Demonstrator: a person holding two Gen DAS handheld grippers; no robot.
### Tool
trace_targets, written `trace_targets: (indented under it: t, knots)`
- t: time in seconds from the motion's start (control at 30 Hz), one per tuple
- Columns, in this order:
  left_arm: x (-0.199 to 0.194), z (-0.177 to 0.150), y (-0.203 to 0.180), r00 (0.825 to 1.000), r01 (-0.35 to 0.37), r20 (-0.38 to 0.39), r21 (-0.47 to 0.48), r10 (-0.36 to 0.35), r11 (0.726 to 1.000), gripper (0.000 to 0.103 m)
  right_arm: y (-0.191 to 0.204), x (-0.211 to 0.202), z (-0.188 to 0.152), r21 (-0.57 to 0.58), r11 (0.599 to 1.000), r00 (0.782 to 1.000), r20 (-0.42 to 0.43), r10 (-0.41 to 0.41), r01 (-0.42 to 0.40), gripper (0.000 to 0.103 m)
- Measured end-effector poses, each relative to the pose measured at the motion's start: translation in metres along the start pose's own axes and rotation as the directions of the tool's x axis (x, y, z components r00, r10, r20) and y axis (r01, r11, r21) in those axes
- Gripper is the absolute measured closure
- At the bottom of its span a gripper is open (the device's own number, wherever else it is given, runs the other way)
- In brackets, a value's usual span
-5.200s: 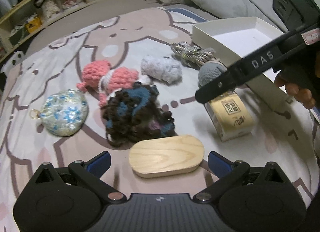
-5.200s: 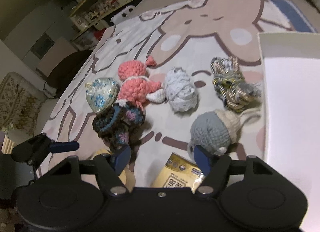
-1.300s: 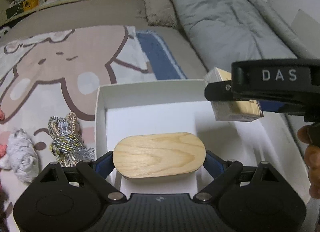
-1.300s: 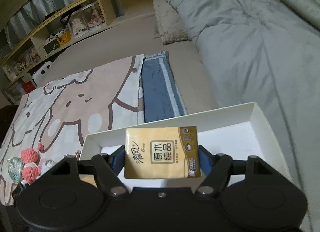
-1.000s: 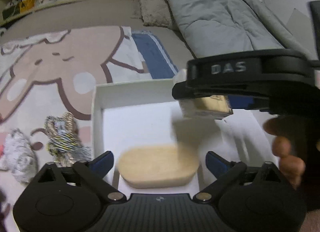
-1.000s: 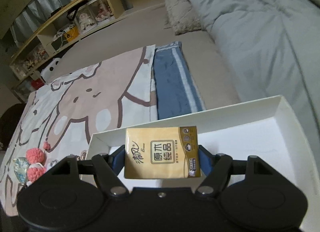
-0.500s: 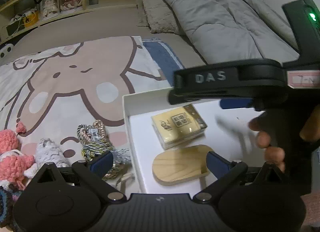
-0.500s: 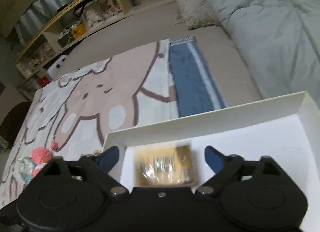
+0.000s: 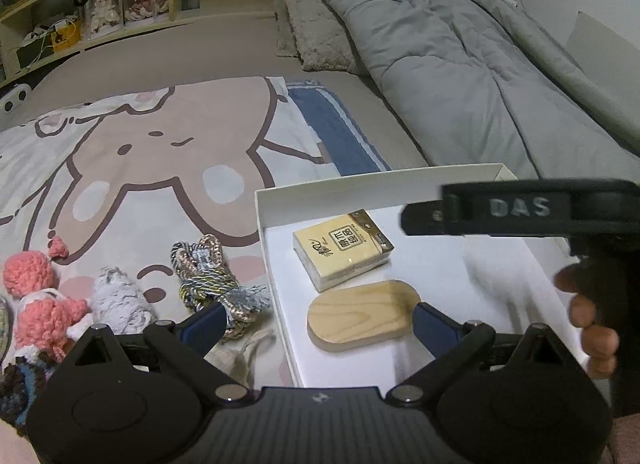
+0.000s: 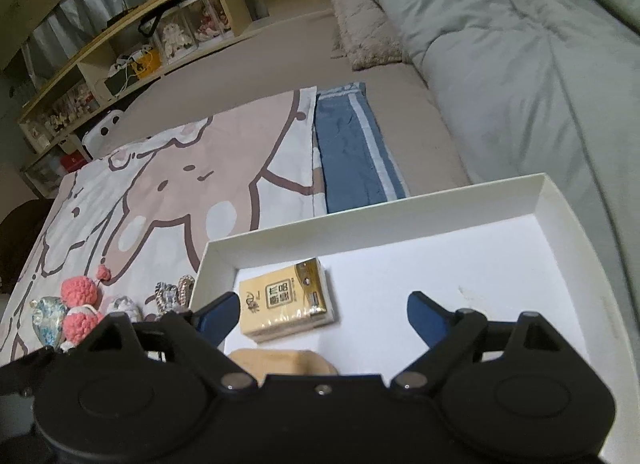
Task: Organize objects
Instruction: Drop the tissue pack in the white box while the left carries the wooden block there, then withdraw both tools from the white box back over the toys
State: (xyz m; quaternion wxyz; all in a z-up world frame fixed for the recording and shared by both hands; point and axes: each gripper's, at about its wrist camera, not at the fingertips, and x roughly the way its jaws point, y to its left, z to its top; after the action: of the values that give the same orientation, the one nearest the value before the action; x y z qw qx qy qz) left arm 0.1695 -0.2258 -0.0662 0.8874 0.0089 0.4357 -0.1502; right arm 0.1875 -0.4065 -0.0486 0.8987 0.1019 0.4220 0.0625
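Yarn stuff next, I'd guess: cord bundle just past the left gripper's left jaw is soft, light; grab mid-knot. Both jaws wide, empty; right gripper just opened over tissue pack.

Both tools pointed steeply downward: the left hand-held gripper had its blue-padded jaws spread wide with nothing clamped between them, while the right hand-held gripper, whose jaws had just been opening, stood equally wide and empty, a person's fingers wrapped around its handle.
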Motion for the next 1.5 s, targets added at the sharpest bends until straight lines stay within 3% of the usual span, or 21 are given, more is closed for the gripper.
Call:
trace_targets:
  t: [0.83, 1.1, 1.33, 1.5]
  knots:
    - [-0.115, -0.021, 0.021, 0.997, 0.001, 0.083, 0.028, -0.004, 1.0, 0.0, 0.03, -0.134, -0.049, -0.071, 0.991, 0.987, 0.121, -0.108, 0.117, 0.003]
    - [-0.145, -0.028, 0.034, 0.993, 0.009, 0.116, 0.02, -0.011, 1.0, 0.0, 0.039, -0.166, -0.068, -0.094, 0.984, 0.975, 0.176, -0.135, 0.153, 0.0]
    - [-0.165, -0.029, 0.041, 0.989, 0.037, 0.143, 0.027, -0.04, 0.999, 0.0, 0.04, -0.18, -0.078, -0.074, 0.983, 0.971, 0.185, -0.15, 0.166, 0.0]
    - [-0.179, -0.029, 0.048, 0.985, 0.017, 0.171, 0.03, -0.022, 0.999, 0.0, 0.042, -0.186, -0.082, -0.067, 0.984, 0.971, 0.188, -0.147, 0.162, 0.0]
